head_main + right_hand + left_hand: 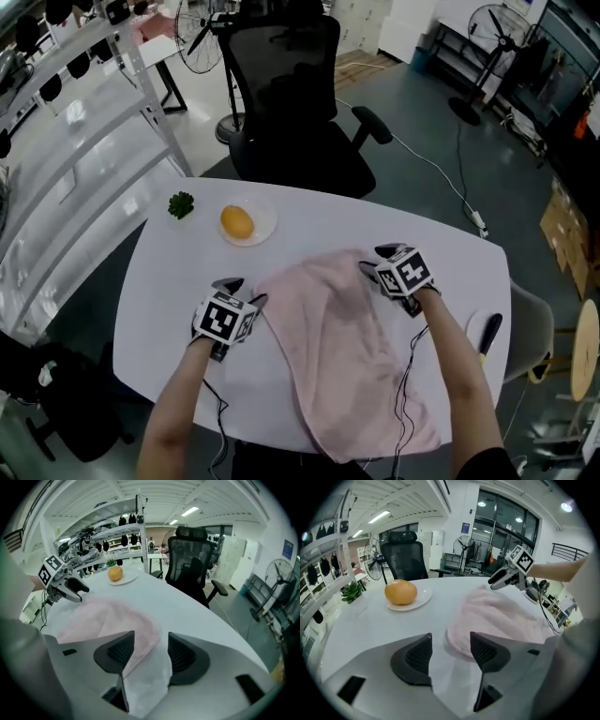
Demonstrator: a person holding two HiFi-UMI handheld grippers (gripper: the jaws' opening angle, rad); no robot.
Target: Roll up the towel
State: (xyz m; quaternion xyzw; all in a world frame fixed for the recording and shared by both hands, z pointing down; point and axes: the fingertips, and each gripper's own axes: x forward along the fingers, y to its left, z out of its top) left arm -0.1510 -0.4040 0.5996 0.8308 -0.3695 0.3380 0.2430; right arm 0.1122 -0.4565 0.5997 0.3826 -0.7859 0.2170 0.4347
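A pink towel lies crumpled on the white table, its near end hanging over the front edge. My left gripper sits at the towel's left edge, jaws open; in the left gripper view a rounded fold of towel lies just ahead of the tips, and the pads are not touching it. My right gripper is at the towel's far right corner. In the right gripper view its jaws stand open over the towel edge, which runs in under the left pad without being pinched.
An orange on a small plate and a green sprig sit at the table's far left. A black office chair stands behind the table. A dark object lies at the right edge. Cables trail from both grippers.
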